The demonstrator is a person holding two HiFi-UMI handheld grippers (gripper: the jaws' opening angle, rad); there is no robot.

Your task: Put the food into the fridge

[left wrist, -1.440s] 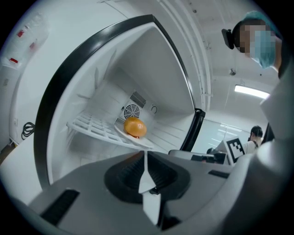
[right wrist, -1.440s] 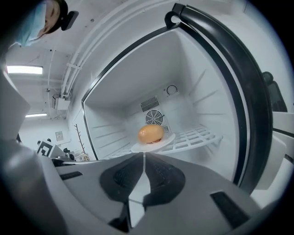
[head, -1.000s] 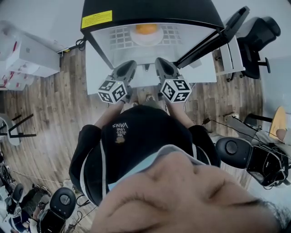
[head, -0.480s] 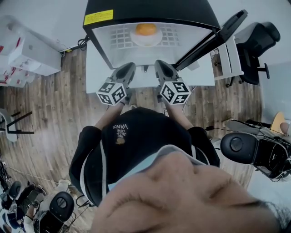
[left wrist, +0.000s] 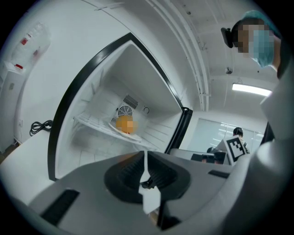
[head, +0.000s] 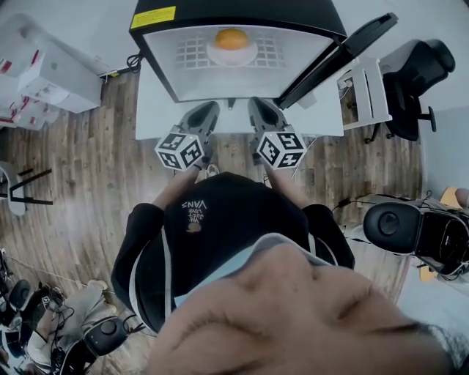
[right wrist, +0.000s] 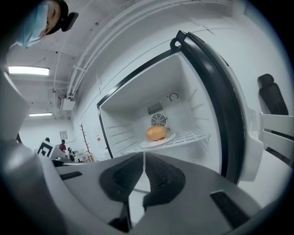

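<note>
A small black fridge (head: 242,11) stands open on a white table (head: 157,117). On its wire shelf (right wrist: 193,136) rests a white plate (head: 231,53) with an orange bun (head: 231,38) (right wrist: 156,133) (left wrist: 124,124) on it. Both grippers hover in front of the fridge, outside it and apart from the plate. My left gripper (head: 211,110) (left wrist: 145,158) is shut with nothing in it. My right gripper (head: 256,106) (right wrist: 144,160) is shut and empty too. The fridge door (head: 337,58) (right wrist: 220,92) swings open to the right.
White boxes (head: 44,80) sit on the wooden floor at the left. Black office chairs (head: 421,66) (head: 410,231) stand at the right, and a white rack (head: 366,91) is beside the door. A cable (left wrist: 39,126) trails along the table by the fridge's left side.
Both grippers have drawn back a little from the fridge, toward the person. The bun and plate stay on the shelf. The jaws remain shut.
</note>
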